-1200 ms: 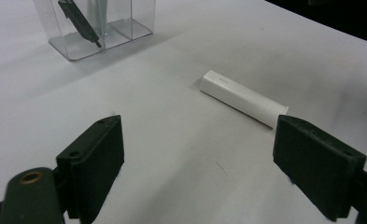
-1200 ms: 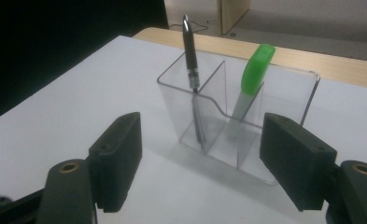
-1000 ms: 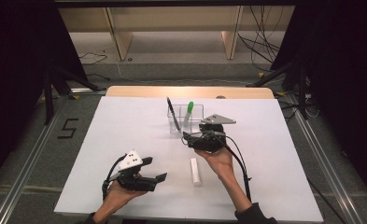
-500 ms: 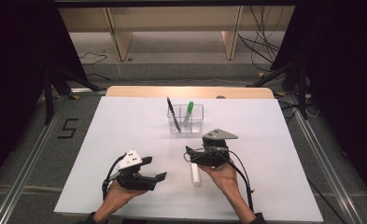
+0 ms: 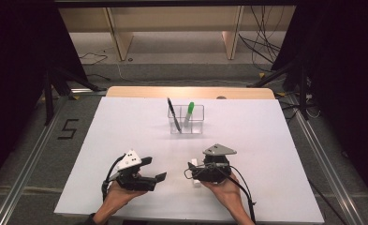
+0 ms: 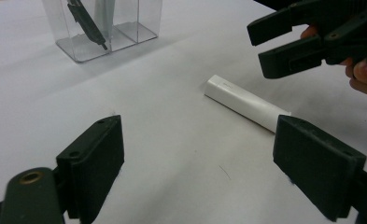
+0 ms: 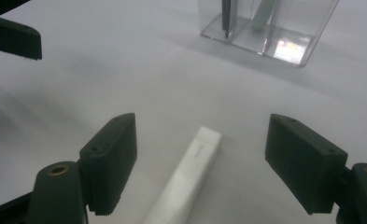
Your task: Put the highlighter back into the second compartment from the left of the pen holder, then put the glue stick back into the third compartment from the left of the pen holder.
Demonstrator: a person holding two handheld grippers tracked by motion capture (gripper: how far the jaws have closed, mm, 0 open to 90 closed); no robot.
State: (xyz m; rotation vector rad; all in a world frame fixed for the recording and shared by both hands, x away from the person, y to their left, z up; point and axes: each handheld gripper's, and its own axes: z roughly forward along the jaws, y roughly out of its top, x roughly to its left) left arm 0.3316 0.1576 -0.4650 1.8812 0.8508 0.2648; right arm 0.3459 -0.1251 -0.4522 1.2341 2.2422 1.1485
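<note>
**Mia:** Where was the white stick [image 7: 187, 179]?

**Ben:** It lay flat on the white table [image 5: 125, 122], near the person's edge. In the right gripper view it sat right between the two black jaws, but neither jaw touched it.

**Mia:** So was the right gripper [image 5: 196, 172] holding it?

**Ben:** No. Its jaws were wide apart, and they had just been opening more. The stick was between them, loose on the table. In the high view you could see just a small white bit of the stick [image 5: 195, 162] poking out beside that gripper.

**Mia:** And the left gripper [image 5: 154, 169]?

**Ben:** Its jaws were far apart too, with nothing in them. It sat low over the table, off to the left of the stick. In the left gripper view the stick [image 6: 246, 103] lay ahead, and the right gripper [image 6: 261, 47] hung just above its far end.

**Mia:** What else was on the table?

**Ben:** A clear box [image 5: 194, 123] stood farther back, in the middle, well apart from the grippers. A black pen [image 5: 173, 115] leaned in one part of it. A marker with a green cap [image 5: 189, 111] stood in the part next to it.
</note>
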